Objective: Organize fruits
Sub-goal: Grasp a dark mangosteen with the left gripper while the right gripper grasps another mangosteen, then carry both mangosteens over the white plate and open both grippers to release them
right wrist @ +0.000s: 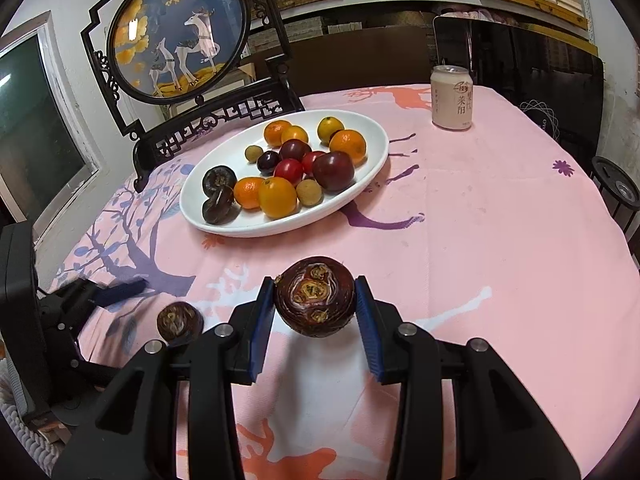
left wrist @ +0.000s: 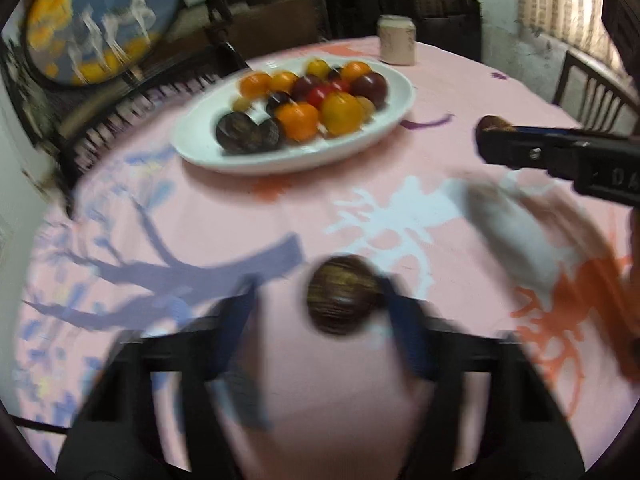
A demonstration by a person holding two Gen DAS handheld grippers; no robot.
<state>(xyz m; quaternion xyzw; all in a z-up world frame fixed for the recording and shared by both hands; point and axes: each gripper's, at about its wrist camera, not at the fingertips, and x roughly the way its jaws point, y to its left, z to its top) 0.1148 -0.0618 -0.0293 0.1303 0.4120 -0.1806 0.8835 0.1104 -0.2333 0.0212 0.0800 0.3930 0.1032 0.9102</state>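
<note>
In the left wrist view, badly smeared by motion, the left gripper (left wrist: 320, 312) has a small, round, dark brown water chestnut (left wrist: 343, 295) lying between its blue-padded fingers. The right-hand pad touches the fruit's side, but the left-hand pad stands clear of it with bare cloth between, so the jaws are partly apart and not yet clamped. The fruit rests on the pink printed tablecloth (left wrist: 360, 400). The white oval plate of mixed fruit (left wrist: 192, 140) lies ahead and slightly to the left, well apart. The right gripper (left wrist: 486, 138) juts in from the right edge, a dark fruit at its tip.

In the right wrist view, which is sharp, the right gripper (right wrist: 315, 300) is closed on a larger dark brown water chestnut (right wrist: 315, 300), both blue pads pressing its sides and the scarred top facing the camera. It appears lifted off the cloth. The plate (right wrist: 360, 196) sits ahead and up-left. By my judgement this hand is readier to carry: its path runs forward and left to the plate's bare near rim, while the other fruit (right wrist: 179, 321) lies by the left gripper (right wrist: 120, 292).
</note>
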